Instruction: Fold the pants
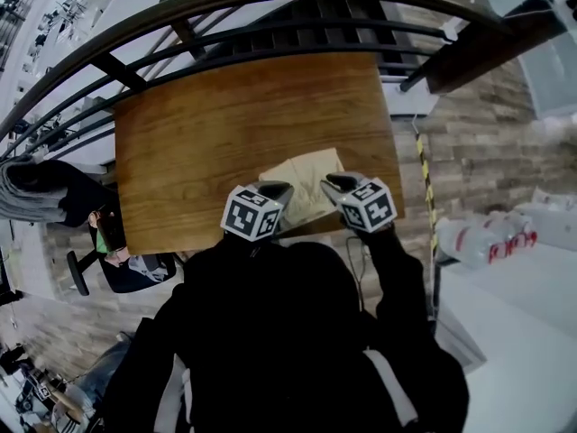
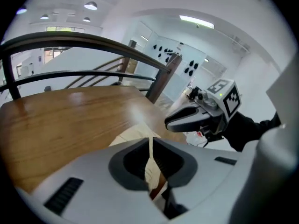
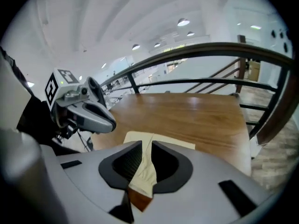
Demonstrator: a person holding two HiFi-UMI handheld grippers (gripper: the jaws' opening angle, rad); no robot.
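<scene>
Beige pants (image 1: 305, 186) lie folded small at the near edge of the wooden table (image 1: 216, 124). My left gripper (image 1: 276, 190) is over their near left corner and my right gripper (image 1: 339, 184) over the near right corner. In the left gripper view a thin fold of the pants (image 2: 150, 164) runs up between the jaws of the left gripper (image 2: 150, 148), which is shut on it. In the right gripper view the right gripper (image 3: 147, 148) is shut on a bunched edge of the pants (image 3: 144, 171). Each gripper shows in the other's view, close beside it: the right gripper (image 2: 182, 120) and the left gripper (image 3: 100, 120).
A curved dark railing (image 1: 270, 12) runs behind the table's far edge. An office chair (image 1: 122, 269) stands at the table's left. At the right, bottles (image 1: 487, 240) lie on a white surface (image 1: 532, 332). Yellow-black tape (image 1: 424, 174) marks the floor by the table's right side.
</scene>
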